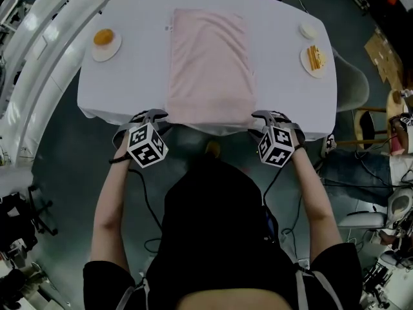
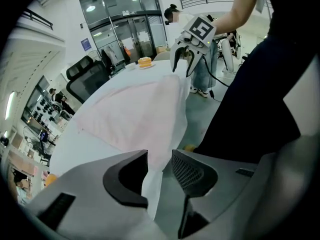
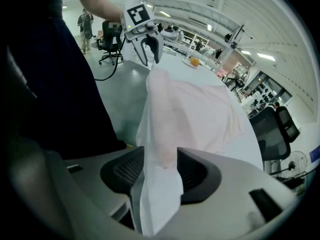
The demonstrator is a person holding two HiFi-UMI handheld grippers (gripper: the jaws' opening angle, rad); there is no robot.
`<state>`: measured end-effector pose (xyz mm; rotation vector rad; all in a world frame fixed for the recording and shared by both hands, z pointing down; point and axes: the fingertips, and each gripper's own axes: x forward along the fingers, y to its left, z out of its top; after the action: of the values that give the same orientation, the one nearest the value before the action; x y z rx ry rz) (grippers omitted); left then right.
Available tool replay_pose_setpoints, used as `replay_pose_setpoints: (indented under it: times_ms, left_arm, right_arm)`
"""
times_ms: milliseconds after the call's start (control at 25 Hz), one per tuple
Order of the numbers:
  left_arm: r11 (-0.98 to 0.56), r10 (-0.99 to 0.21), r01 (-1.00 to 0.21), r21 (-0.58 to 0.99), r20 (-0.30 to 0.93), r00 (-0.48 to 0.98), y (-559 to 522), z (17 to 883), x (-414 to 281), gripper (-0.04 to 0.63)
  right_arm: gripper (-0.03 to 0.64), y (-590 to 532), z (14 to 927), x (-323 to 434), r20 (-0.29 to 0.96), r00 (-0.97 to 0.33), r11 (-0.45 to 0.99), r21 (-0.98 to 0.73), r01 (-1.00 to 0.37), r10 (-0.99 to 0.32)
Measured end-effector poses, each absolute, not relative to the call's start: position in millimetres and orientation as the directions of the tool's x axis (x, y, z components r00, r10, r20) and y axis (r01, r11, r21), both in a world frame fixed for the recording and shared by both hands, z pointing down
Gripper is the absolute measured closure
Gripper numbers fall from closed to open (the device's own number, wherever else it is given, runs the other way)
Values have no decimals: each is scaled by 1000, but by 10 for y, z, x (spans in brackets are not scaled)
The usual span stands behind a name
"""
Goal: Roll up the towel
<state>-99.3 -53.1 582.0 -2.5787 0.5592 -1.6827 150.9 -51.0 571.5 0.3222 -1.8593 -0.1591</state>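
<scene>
A person stands at the near edge of a long, round-ended table draped in a smooth white tablecloth [image 1: 129, 18], with a pale pink rectangular cloth towel [image 1: 208, 63] lying lengthwise down its middle and its short near edge at the table's rim. The left gripper [image 1: 150, 117] is clamped on the towel's near-left corner and the right gripper [image 1: 270, 116] on its near-right corner. In each gripper view the fabric peaks up like a small tent into the jaws. The dark, mesh-textured pads [image 3: 125, 173] of the right gripper pinch a bunched fold of pink with white beside it, and the white may be tablecloth caught along with the towel. To start the roll well, both corners should probably be carried level and together, turned over onto the towel to form a tight first fold, with any trapped tablecloth shed first so it is not wound in. The towel looks thin, soft and limp, with faint creases near its far end, so it is likely to sag between the two grips unless held taut. A round white plate [image 1: 97, 53] bearing an orange food item and a second white plate [image 1: 304, 68] with yellow slices sit well apart from the towel on either side.
</scene>
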Motion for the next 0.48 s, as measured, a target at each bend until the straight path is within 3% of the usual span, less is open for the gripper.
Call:
replay_pose_setpoints:
  times_ms: [480]
  left_arm:
    - [-955,-272,-204,-217,914,301,-407,6174,-844,442]
  right_arm:
    - [399,-472,5941,1420,926,-289,969,218,-117,-244]
